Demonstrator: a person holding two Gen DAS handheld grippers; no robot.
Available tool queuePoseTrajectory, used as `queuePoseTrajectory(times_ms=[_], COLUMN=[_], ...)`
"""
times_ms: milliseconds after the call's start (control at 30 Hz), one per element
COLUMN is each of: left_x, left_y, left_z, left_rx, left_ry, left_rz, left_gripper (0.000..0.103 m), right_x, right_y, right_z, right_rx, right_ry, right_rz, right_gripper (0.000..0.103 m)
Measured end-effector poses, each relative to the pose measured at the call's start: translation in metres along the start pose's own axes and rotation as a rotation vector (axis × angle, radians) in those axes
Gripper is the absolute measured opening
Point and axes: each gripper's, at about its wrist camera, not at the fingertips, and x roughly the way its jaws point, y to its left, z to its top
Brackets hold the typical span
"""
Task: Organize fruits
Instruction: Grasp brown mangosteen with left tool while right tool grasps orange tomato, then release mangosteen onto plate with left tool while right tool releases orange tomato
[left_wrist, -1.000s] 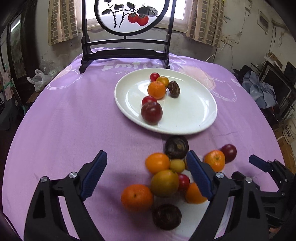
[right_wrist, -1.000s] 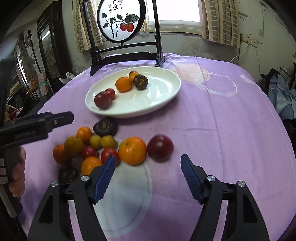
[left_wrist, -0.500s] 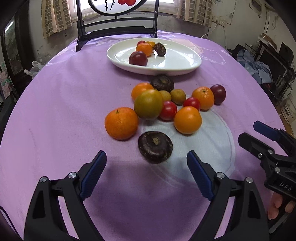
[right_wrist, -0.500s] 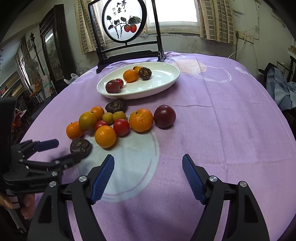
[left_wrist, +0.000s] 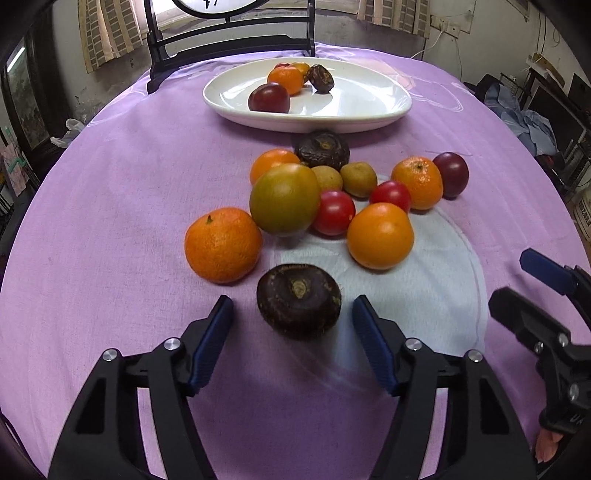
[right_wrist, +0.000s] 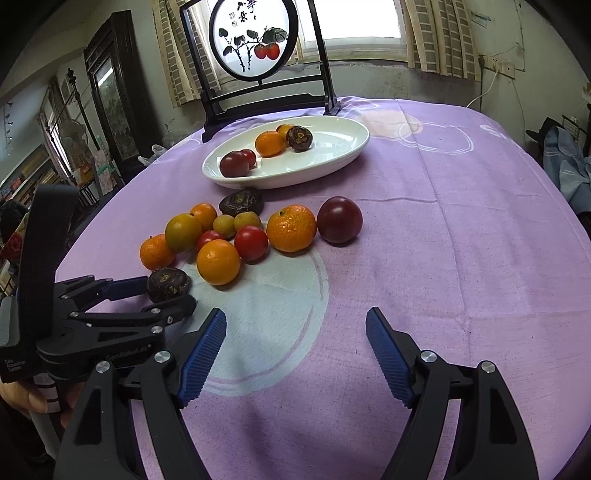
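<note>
Since half a second ago, the left tongs (left_wrist: 291, 319) have been brought forward so that the dark brown, wrinkled round fruit (left_wrist: 299, 300) now lies between their released blue pads, with a gap visible on each side. At the lower middle of the left wrist view this fruit rests on the purple-clothed table (left_wrist: 110, 184), just in front of a cluster of oranges and red tomatoes, while the white oval plate (left_wrist: 369, 107) is seen at the upper middle holding several fruits. The right tongs (right_wrist: 295, 332) are held spread and empty over the cloth.
</note>
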Motion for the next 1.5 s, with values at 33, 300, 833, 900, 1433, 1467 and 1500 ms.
queuePoseTrajectory(times_ms=[33,300,833,900,1433,1467,1500], left_x=[0.0,-0.009,-0.032,-0.03,-0.044,-0.048,-0.053], left_y=[-0.001,0.006,0.054,0.057,0.056,0.055,0.054], left_z=[0.002,0.003,0.027,0.027,0.034,0.037,0.041], left_rx=[0.004,0.038,0.005,-0.005,0.003,0.005,0.009], left_ry=[-0.007,-0.008,-0.139,-0.135,-0.161,-0.169,-0.18], left_rz=[0.009,-0.042,-0.071,-0.078,-0.052,-0.053,-0.054], left_gripper=[0.052,0.042,0.042,0.042,0.042,0.042,0.042], right_x=[0.0,0.006,0.045,0.053,0.02,0.012,0.005], right_y=[0.0,0.01,0.07,0.075,0.065,0.062,0.06], right_z=[0.0,0.0,0.03,0.035,0.042,0.045,0.048], right_rx=[0.001,-0.034,-0.15,-0.158,-0.126,-0.126,-0.125], right_ry=[0.001,0.023,0.106,0.118,0.024,-0.002,-0.024], right_rz=[0.002,-0.013,-0.022,-0.025,0.004,0.001,0.001], right_gripper=[0.079,0.079,0.074,0.068,0.039,0.039,0.039])
